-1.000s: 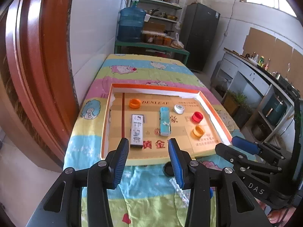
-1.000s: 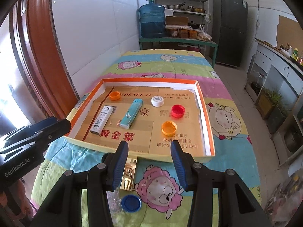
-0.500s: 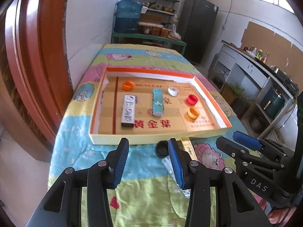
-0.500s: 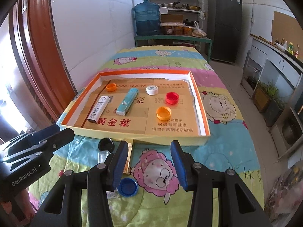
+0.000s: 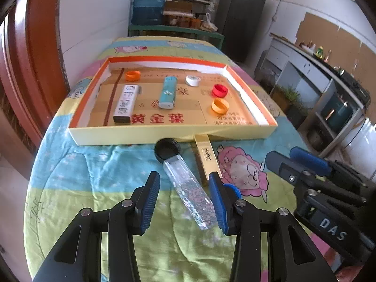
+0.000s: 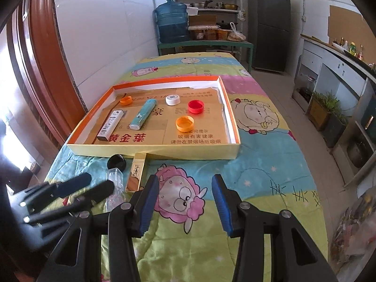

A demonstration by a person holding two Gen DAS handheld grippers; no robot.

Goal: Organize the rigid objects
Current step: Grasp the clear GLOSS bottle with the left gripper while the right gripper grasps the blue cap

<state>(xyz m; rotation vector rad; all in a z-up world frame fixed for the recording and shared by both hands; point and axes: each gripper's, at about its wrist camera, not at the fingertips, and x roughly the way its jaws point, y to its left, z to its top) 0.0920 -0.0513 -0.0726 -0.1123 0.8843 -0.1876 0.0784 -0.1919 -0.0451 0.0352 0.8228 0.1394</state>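
A shallow orange-rimmed cardboard tray (image 5: 172, 136) (image 6: 150, 150) lies on the cartoon-print cloth. It holds several bottle caps, a white box (image 5: 125, 102) and a teal tube (image 5: 168, 91). In front of it lie a clear tube with a black cap (image 5: 188, 185) (image 6: 115, 181), a gold box (image 5: 206, 157) (image 6: 136, 172) and a blue cap (image 5: 231, 189). My left gripper (image 5: 184, 202) is open, its fingers either side of the clear tube's near end, not touching. My right gripper (image 6: 184, 203) is open and empty over the cloth, right of the gold box.
A white tiled wall and a red-brown door frame (image 6: 40, 65) run along the table's left side. A green shelf with a blue water jug (image 6: 172, 22) stands beyond the far end. A counter and cabinets (image 6: 333, 70) stand to the right.
Both grippers have pulled back toward the table's near end and lowered. The clear tube, gold box and blue cap now lie close under them; the left fingers now flank the tube.
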